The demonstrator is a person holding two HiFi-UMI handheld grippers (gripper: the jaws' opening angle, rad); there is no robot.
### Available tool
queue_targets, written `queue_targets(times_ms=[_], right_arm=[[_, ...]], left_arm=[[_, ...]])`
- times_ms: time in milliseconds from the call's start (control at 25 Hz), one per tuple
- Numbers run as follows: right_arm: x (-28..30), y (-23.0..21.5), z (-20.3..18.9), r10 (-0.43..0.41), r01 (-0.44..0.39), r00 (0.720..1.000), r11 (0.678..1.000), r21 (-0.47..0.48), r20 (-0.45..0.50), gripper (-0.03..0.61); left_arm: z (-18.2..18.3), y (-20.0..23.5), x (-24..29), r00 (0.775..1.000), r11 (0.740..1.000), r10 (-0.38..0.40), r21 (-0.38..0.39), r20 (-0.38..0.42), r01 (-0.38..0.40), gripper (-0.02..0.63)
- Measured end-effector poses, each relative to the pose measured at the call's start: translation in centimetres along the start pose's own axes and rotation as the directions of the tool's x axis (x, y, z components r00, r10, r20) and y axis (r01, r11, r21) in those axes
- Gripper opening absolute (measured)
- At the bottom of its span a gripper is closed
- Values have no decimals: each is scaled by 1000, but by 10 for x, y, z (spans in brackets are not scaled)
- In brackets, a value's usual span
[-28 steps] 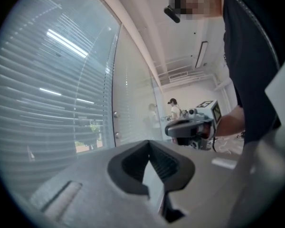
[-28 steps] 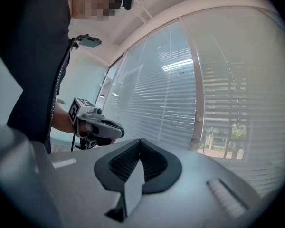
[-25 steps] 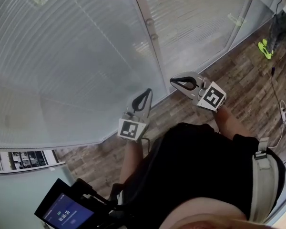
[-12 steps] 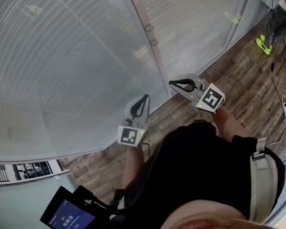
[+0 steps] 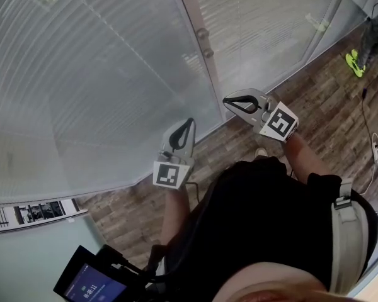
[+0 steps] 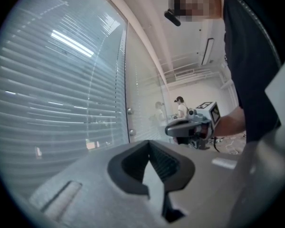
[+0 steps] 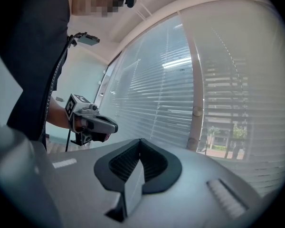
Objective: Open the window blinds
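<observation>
Closed slatted blinds (image 5: 101,74) hang behind the glass panes in front of me; they also show as blinds (image 6: 52,94) and blinds (image 7: 156,99) in the gripper views. A pale frame post (image 5: 198,24) with two round knobs (image 5: 203,34) divides the panes. My left gripper (image 5: 190,123) is held level just short of the left pane, shut on nothing, its pads meeting at the tip (image 6: 149,142). My right gripper (image 5: 227,100) hovers near the foot of the post, also shut and empty (image 7: 140,140). Neither touches the window.
Wooden floor (image 5: 239,150) runs along the base of the glass. A person's bright green shoes (image 5: 353,63) and a cable with a power strip (image 5: 375,146) lie at the right. A device with a lit screen (image 5: 88,285) hangs at lower left.
Both grippers have shifted slightly along the window and stay shut. The head view has swung a little.
</observation>
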State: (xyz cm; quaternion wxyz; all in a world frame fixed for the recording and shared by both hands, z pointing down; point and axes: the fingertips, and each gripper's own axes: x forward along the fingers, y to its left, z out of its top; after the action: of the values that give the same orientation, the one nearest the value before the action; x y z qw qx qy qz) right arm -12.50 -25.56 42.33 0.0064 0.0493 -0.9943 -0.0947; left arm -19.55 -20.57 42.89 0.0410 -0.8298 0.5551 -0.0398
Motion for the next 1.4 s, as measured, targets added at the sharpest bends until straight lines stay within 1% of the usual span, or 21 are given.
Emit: queue_targets(times_ms=[200,360,600,680,760,800,880,1000,1080,1160,1200,1280,1400], right_arm=[[3,-8,1,-7,7,1000,1000,27,8,6],[5,-12,6,-33,33,999,999,18,1,6],[10,-31,11,-86,85,996,996,-8,-40,7],[11,-40,12,-108,105,991,993,-44,-75,8],[14,-48,12,-125,112,985,988,-110,-122,71],[15,-52,12,-137,116,980,982,-150,-145,80],[15,-62,11,-177,128,965,963,-239,-194,107],[19,-79,16,-246,137,932,919,-371,-266,165],[27,-88,25,-267,140,925,901,-410,-272,194],[33,-94,35,-281,147,923,889,-433,-263,209],[35,-97,40,-294,150,918,877,-456,-265,212],[38,-104,47,-331,156,902,847,-508,-276,216],[45,-118,50,-398,172,871,797,-580,-289,216]], left_arm=[[-8,4,1,1000,1000,4,-18,-14,-4,3],[-10,10,-2,1000,1000,3,-16,-17,-3,3],[-10,15,-6,1000,999,-14,-31,6,14,3],[-12,15,-8,1000,999,-22,-40,10,22,3],[-15,14,-13,1000,998,-26,-49,14,27,3],[-17,13,-15,999,998,-28,-53,15,29,3],[-19,8,-19,999,998,-38,-56,16,39,3],[-21,5,-23,999,996,-47,-69,17,48,3],[-20,6,-27,999,997,-46,-68,19,48,3],[-16,6,-31,999,997,-41,-61,29,43,3],[-14,4,-34,999,997,-38,-59,35,40,3],[-13,0,-39,998,997,-37,-61,41,40,3],[-19,-5,-41,998,996,-45,-75,32,47,3]])
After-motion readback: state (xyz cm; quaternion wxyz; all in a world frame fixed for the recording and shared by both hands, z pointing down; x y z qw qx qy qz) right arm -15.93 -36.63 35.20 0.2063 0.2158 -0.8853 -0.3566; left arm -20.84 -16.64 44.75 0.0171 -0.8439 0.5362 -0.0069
